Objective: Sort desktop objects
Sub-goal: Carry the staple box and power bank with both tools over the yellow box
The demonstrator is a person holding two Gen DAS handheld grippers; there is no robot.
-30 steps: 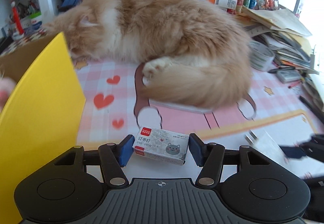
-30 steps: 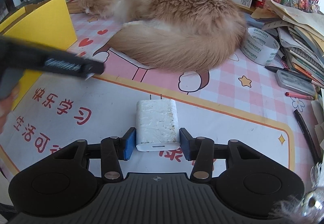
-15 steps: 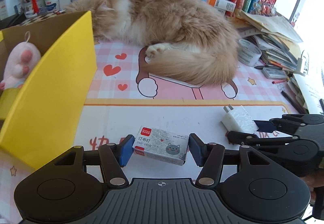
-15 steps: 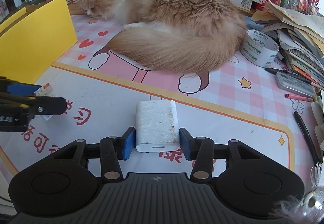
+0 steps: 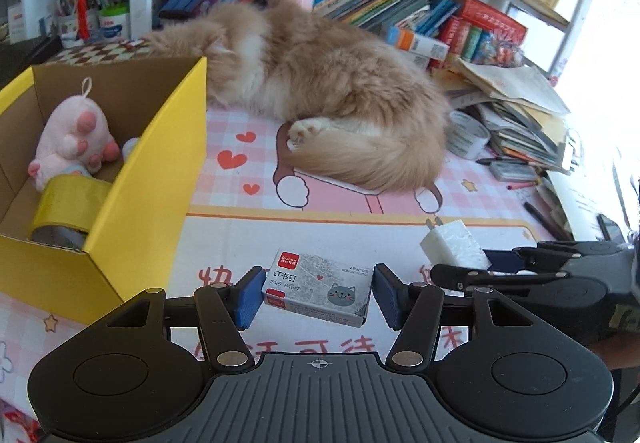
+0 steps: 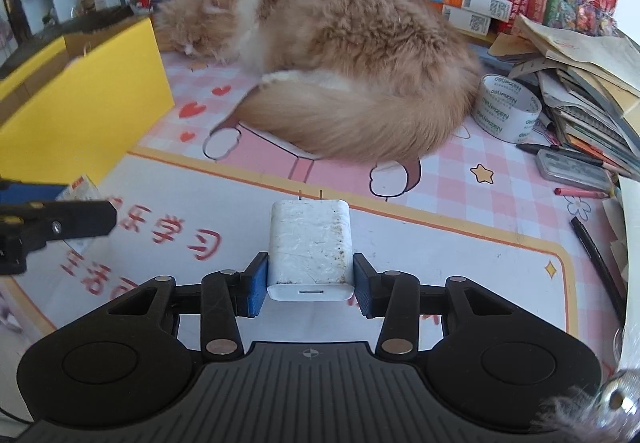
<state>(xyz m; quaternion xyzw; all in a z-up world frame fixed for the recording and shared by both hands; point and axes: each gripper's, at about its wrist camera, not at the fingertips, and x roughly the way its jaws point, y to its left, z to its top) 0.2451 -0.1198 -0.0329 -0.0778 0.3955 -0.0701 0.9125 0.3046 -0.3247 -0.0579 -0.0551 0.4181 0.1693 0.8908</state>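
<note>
Looking through my left wrist camera, I see the left gripper clamped on the staple box beside the yellow box; only there its plush paw shows. My right gripper clamps the white charger above the mat.

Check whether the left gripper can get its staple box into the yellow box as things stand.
Probably yes. The left gripper holds the staple box, and the yellow box stands open-topped beside it; only its near wall needs clearing, and the cat lies beyond.
</note>
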